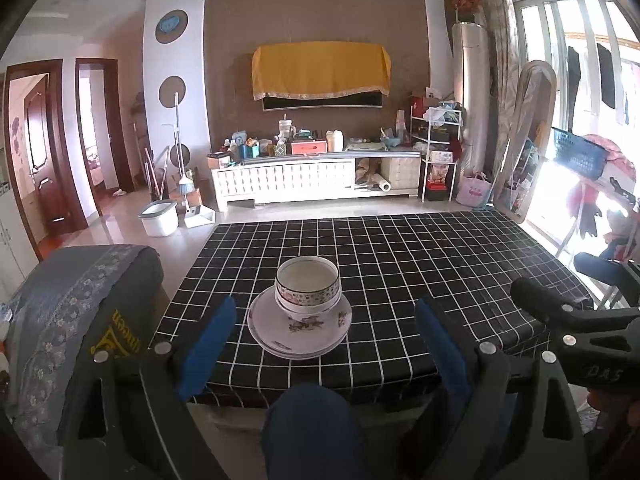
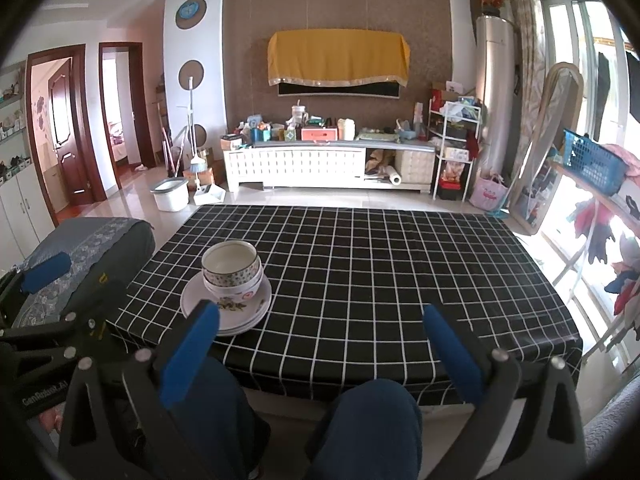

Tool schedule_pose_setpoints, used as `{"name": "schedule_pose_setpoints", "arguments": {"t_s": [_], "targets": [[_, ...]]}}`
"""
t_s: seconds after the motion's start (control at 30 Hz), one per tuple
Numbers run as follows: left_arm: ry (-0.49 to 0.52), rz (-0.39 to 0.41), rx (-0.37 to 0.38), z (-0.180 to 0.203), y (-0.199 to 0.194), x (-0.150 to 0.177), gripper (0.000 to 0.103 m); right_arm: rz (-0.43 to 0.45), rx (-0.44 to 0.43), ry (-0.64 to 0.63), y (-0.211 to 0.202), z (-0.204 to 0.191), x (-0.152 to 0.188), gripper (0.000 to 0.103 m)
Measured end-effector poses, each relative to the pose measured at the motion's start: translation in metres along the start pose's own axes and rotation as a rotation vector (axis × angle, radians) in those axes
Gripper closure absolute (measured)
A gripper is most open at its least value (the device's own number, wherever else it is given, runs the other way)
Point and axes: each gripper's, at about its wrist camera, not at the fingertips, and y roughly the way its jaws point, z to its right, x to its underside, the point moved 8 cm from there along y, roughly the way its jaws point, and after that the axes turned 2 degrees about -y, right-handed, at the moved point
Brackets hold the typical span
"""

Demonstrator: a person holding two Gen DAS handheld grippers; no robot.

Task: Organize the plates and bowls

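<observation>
So the checkered table [image 1: 400, 248] takes up most of both views, and the only task stuff on it is one pile near the front edge: stacked plates [image 1: 299, 330] lying flat with nested bowls [image 1: 308, 286] sitting upright on top, mouths facing up. Being round, none of it really has a long axis or a facing direction; the only axis is the vertical one through the stack.

The pile sits dead ahead of the left gripper [image 1: 324, 328], framed between its blue pads, which stand wide apart with nothing in them and not touching anything. For the right gripper [image 2: 320, 340] the pile lies off to the left, just past its left pad; its jaws are wide too and holding nothing.

My guess: the left one is better lined up for whatever comes next, if anything's left to stack at all.
</observation>
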Motion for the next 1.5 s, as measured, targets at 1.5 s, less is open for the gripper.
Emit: {"name": "schedule_pose_setpoints", "arguments": {"t_s": [1.5], "targets": [[0.028, -0.018, 0.02, 0.013, -0.005, 0.005, 0.014, 0.009, 0.011, 0.011, -0.007, -0.001, -0.001, 0.0]]}}
